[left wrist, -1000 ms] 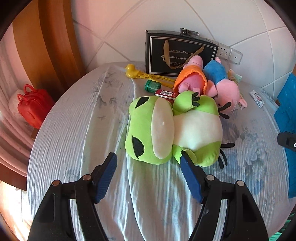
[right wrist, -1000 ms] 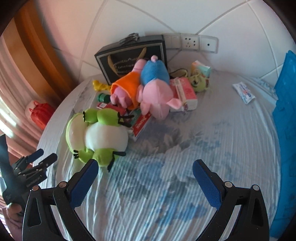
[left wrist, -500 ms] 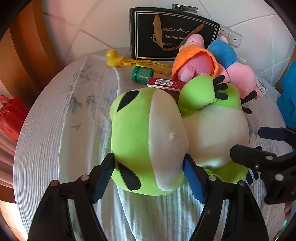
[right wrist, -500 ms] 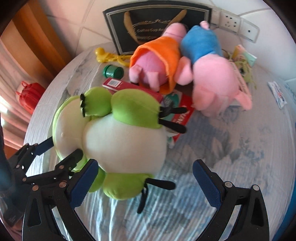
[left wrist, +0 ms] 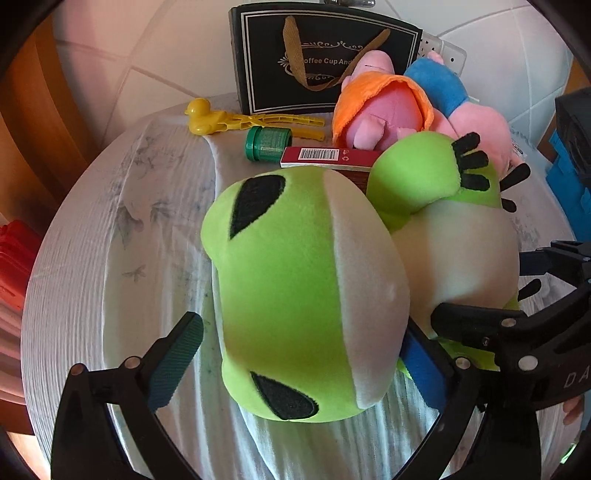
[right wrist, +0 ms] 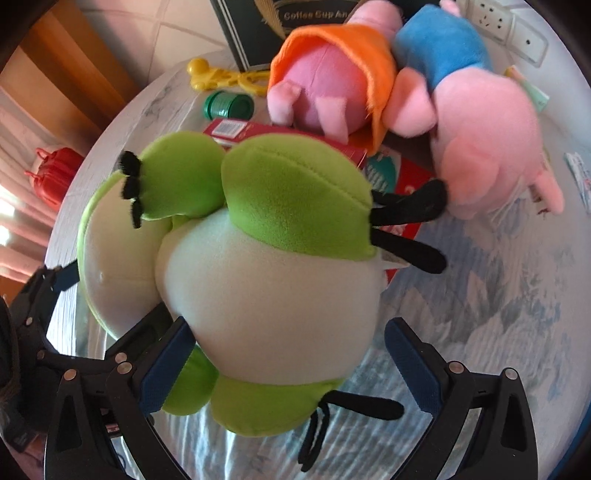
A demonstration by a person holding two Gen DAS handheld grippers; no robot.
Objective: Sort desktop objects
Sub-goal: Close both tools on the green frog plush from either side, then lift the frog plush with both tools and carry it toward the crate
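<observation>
Between the left gripper (left wrist: pixel 295 369) jaws, opening now: green frog plush (left wrist: pixel 295 280) head, flat on the worktop (left wrist: pixel 92 277). Right gripper (right wrist: pixel 288 365) spread around its belly, pads apparently not pressing. Close both evenly, seat deep, lift level.

A home room is suggested: a table (left wrist: pixel 74 295) draped in a ribbed white cloth is set against a tiled wall (left wrist: pixel 147 55) fitted with sockets (right wrist: pixel 517 29), and it is strewn with plush toys (left wrist: pixel 388 107), a yellow duck toy (left wrist: pixel 207 116) and a gift bag (left wrist: pixel 295 55)
</observation>
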